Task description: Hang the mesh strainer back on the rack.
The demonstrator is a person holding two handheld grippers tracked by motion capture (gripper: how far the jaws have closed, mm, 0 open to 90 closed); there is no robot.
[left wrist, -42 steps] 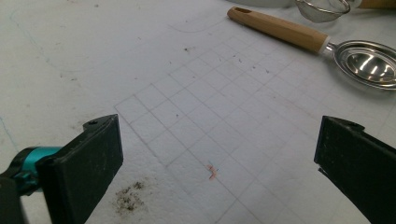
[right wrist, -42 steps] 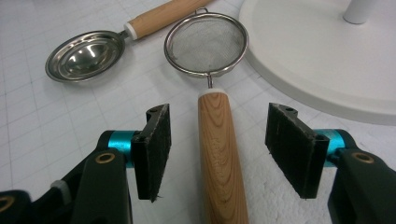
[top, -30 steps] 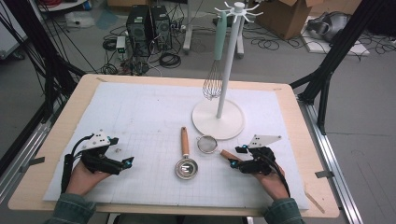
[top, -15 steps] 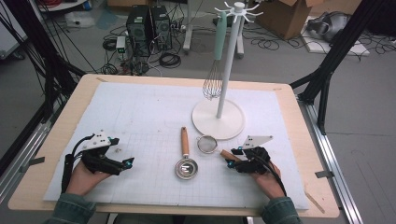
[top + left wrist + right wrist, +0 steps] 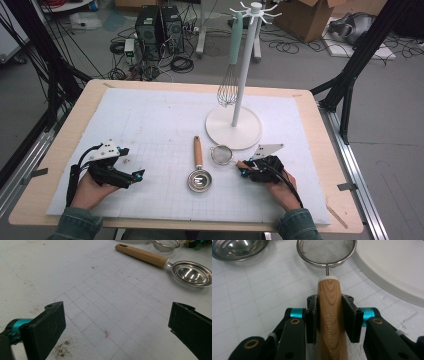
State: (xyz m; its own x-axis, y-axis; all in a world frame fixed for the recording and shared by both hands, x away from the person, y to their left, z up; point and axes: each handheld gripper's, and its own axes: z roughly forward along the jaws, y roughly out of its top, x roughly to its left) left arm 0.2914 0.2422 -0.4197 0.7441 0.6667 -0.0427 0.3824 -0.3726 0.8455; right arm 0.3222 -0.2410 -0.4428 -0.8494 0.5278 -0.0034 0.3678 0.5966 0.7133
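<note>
The strainer point(image 5: 326, 251) lies just beside the stand's base point(image 5: 234, 127) — its wooden handle point(image 5: 331, 315) is pinched by the right gripper point(image 5: 331, 318), jaws just closing. Handle should be kept centred — lifted level.

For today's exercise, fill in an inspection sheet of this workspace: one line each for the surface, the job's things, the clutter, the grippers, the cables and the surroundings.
Surface: white gridded mat on a wooden table; small specks and crumbs.
Job's things: strainer lying by the stand's base; its wooden handle sits between the right jaws.
Clutter: metal spoon with a wooden handle; whisk hanging on the white stand.
Grippers: right gripper has just been closing, and its pads now meet the handle; left gripper open, nothing between its jaws.
Cables: one trails from each gripper; loose cables on the floor.
Surroundings: computer towers, cardboard box, black frame legs.
</note>
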